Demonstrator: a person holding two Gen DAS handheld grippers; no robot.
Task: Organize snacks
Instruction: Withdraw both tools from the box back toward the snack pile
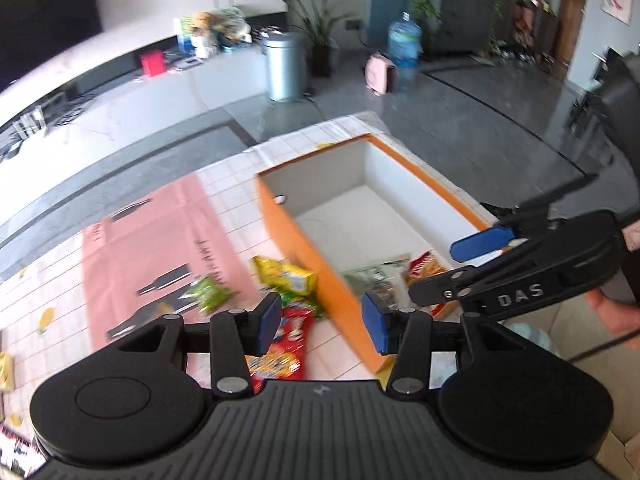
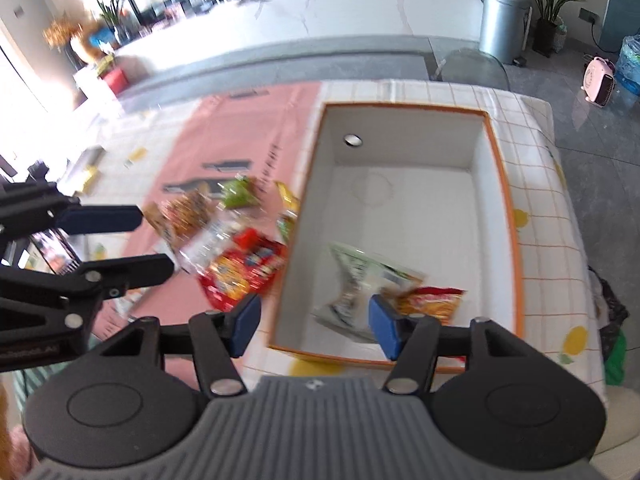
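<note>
Orange box [image 2: 502, 168] with white inside on checked tablecloth [image 2: 536, 216], two snack bags inside: one pale green-white bag [image 2: 360, 276], one red-orange bag [image 2: 434, 300]. Beside box on pink mat [image 2: 224, 136]: roughly five loose packets, blurred, incl. red bag [image 2: 244, 268]. Left gripper [image 1: 320, 320] and right gripper [image 2: 314, 324]: jaws apart, nothing between.

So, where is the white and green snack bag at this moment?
In the right wrist view the white and green snack bag lies inside the orange box, at its near end, beside the red and orange packet.
</note>
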